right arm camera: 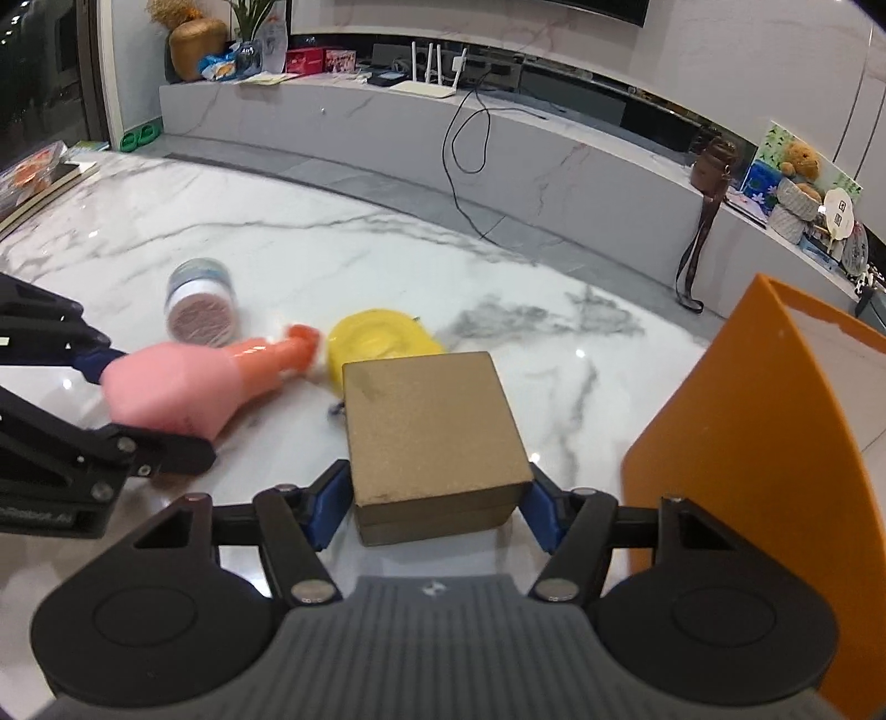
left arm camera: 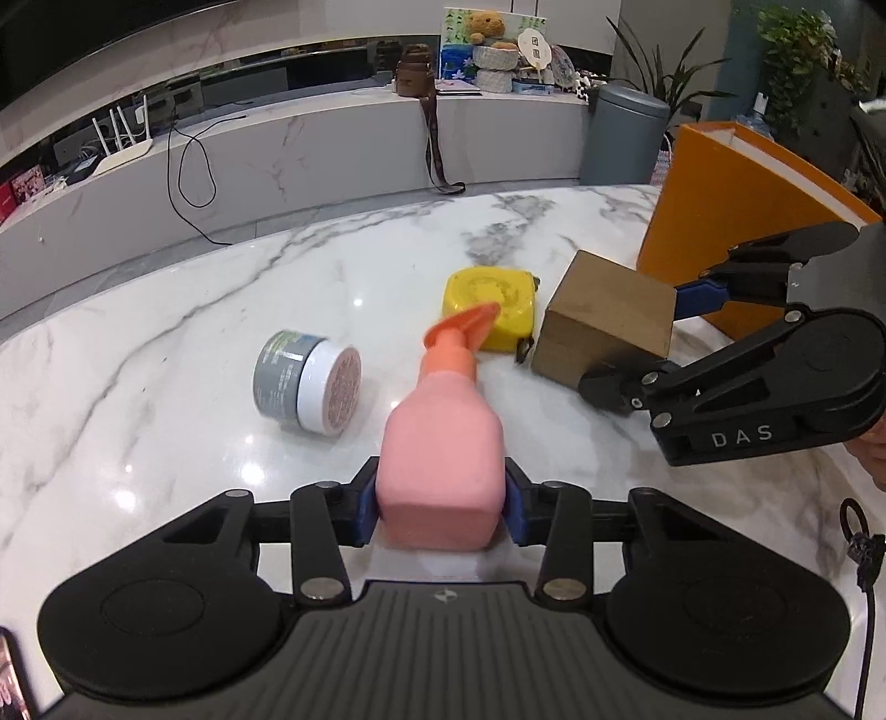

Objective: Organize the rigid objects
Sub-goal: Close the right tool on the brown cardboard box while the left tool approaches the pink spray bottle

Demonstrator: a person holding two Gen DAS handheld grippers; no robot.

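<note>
Beyond the white marble tabletop (left arm camera: 166,354) runs a long, low marble ledge (left arm camera: 310,144). A white router (right arm camera: 423,87) with 4 antennas sits on it, and a black cable (left arm camera: 191,166) loops down its front to the floor. Further along, a brown bag (left arm camera: 414,72) rests on the ledge with its strap hanging over the edge. Beside it a teddy bear (left arm camera: 486,26) sits on top of woven baskets (left arm camera: 494,66). A grey bin (left arm camera: 623,133) stands on the floor near a leafy plant (left arm camera: 664,72). At the ledge's other end are a gold vase (right arm camera: 195,47) and a pair of green slippers (right arm camera: 138,135).
</note>
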